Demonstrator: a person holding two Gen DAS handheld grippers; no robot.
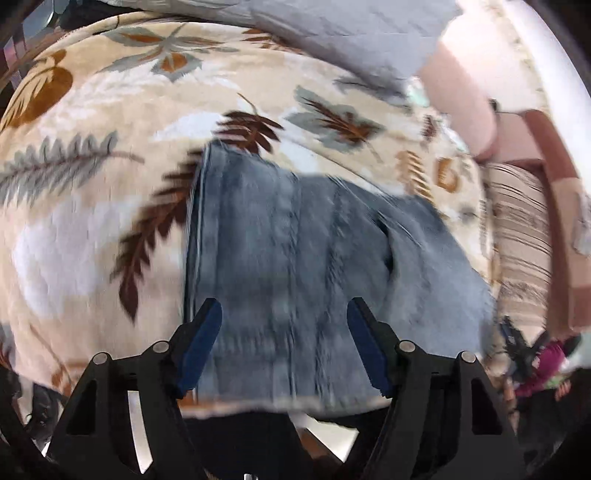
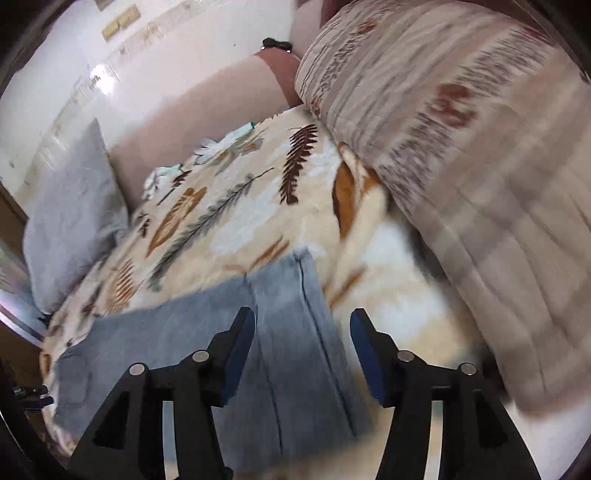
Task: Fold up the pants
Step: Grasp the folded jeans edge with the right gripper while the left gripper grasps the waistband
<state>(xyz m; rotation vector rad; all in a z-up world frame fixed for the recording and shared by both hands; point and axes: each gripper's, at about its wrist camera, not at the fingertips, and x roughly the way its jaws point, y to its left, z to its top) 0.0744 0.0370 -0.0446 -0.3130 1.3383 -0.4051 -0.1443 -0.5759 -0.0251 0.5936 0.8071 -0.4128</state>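
Observation:
Light blue denim pants (image 1: 295, 258) lie folded on a cream bedspread with a leaf print (image 1: 92, 206). My left gripper (image 1: 284, 314) is open and empty, just above the near end of the pants. In the right wrist view the pants (image 2: 207, 332) spread to the left and below. My right gripper (image 2: 303, 321) is open and empty, above the pants' right edge. Both views are blurred by motion.
A grey pillow (image 1: 351, 33) lies at the head of the bed, also in the right wrist view (image 2: 74, 214). A striped beige quilt (image 2: 461, 166) is bunched along the right side. A pink headboard (image 2: 207, 99) and white wall stand behind.

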